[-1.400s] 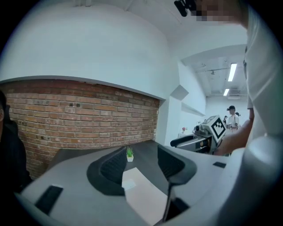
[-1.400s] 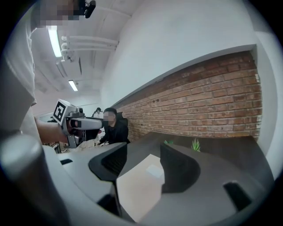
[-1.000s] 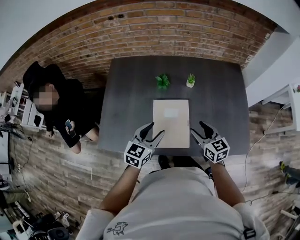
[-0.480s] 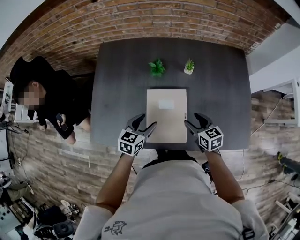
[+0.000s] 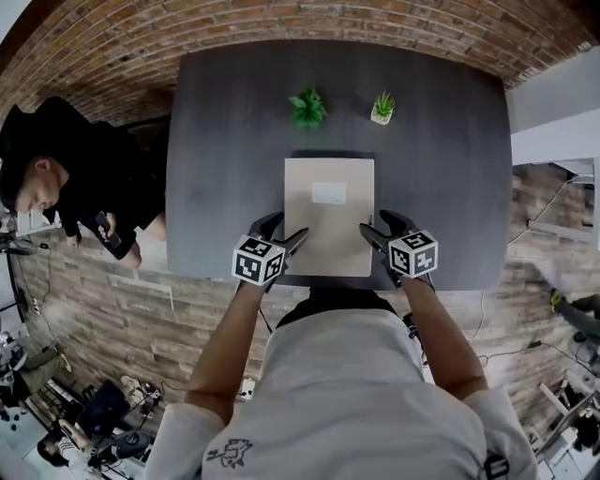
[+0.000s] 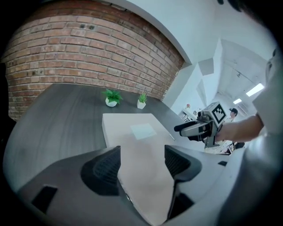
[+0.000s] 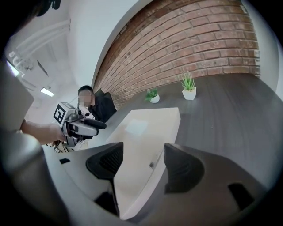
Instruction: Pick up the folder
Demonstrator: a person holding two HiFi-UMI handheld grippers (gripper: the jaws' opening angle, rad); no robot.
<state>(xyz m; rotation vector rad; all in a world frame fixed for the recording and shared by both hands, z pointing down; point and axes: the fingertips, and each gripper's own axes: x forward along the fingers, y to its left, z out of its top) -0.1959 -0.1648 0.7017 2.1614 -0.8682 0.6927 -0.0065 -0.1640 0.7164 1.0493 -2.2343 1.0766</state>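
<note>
The folder, a plain beige one, lies flat and closed on the dark grey table, squared to it, with its near edge close to the table's front edge just ahead of the person holding the tools. A pale rectangular label sits on the far half of its cover; no writing can be made out on it, and the cover carries no other print. The left gripper stands at the folder's near left corner, and the right gripper at the near right corner, each tilted downward. Both pairs of jaws have just been opening and stand wide apart; in each gripper view the folder's corner shows in the gap between the jaws, and the pads do not press on it. Whether any finger touches the cover cannot be told. The cube on each gripper bears black-and-white square patterns, not letters. The tabletop is bare on both sides of the folder out to the table's side edges. Beyond the far edge a bare strip runs up to two small potted plants, set well apart from the folder. A brick wall stands behind the table, and a person in dark clothes sits off its left side.
</note>
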